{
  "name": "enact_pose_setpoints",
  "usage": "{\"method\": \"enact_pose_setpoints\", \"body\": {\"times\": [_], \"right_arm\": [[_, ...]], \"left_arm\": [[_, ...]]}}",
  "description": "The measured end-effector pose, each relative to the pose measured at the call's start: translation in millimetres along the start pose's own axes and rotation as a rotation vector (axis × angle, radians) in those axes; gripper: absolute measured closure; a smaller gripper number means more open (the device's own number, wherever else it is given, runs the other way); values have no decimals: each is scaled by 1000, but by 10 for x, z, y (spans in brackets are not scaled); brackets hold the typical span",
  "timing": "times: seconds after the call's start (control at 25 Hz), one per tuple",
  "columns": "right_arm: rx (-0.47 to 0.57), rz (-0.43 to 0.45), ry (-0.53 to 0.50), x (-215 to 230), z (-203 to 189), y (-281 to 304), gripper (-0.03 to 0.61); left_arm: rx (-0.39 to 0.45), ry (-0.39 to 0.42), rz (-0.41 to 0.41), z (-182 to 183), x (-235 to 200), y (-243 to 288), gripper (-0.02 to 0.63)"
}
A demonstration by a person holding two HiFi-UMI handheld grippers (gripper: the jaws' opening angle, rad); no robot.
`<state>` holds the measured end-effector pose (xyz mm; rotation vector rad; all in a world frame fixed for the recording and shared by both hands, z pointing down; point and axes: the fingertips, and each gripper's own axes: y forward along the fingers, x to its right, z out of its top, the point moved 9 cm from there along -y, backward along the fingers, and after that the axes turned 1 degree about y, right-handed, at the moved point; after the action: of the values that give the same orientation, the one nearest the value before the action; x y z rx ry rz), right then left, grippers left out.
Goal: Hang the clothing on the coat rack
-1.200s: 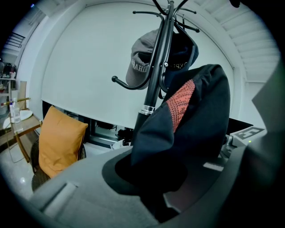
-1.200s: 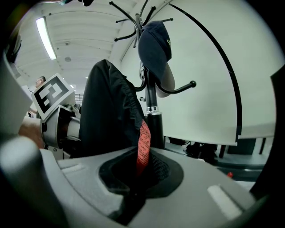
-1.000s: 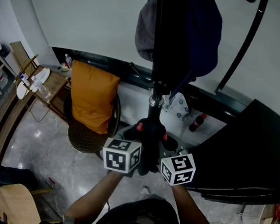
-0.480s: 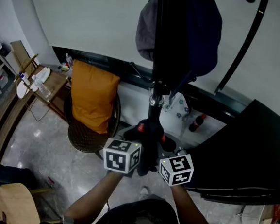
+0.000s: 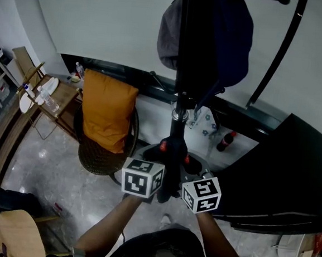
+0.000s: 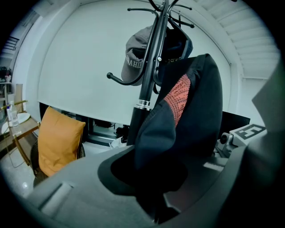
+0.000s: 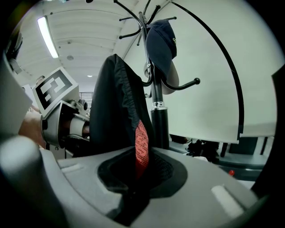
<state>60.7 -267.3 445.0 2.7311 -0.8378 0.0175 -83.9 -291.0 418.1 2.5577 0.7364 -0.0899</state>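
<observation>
A dark garment with a red mesh patch is held up against the lower pole of the black coat rack. My left gripper is shut on the garment's left side, and its fold fills the jaws in the left gripper view. My right gripper is shut on the other side, where a red strip runs down into the jaws. A grey cap and a navy cap hang on the rack's upper hooks. The fingertips are hidden by cloth.
A round chair with an orange cushion stands left of the rack. Further left is a small wooden side table with bottles. A black table lies to the right, with a cola bottle on the floor near the wall.
The two marker cubes have drawn slightly closer together, and the garment has shifted a little up along the pole. Everything else is unchanged.
</observation>
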Motion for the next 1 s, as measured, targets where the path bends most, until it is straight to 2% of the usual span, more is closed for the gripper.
{"method": "enact_pose_setpoints", "body": {"times": [0.48,1.0], "right_arm": [[7,-18,-7,-79,27,-97,497],[28,-44,-8,-197,65,-287,495]], "left_arm": [[-14,19,15,-60,49,-82,528],[-21,27,6,-125,114,-273,522]]}}
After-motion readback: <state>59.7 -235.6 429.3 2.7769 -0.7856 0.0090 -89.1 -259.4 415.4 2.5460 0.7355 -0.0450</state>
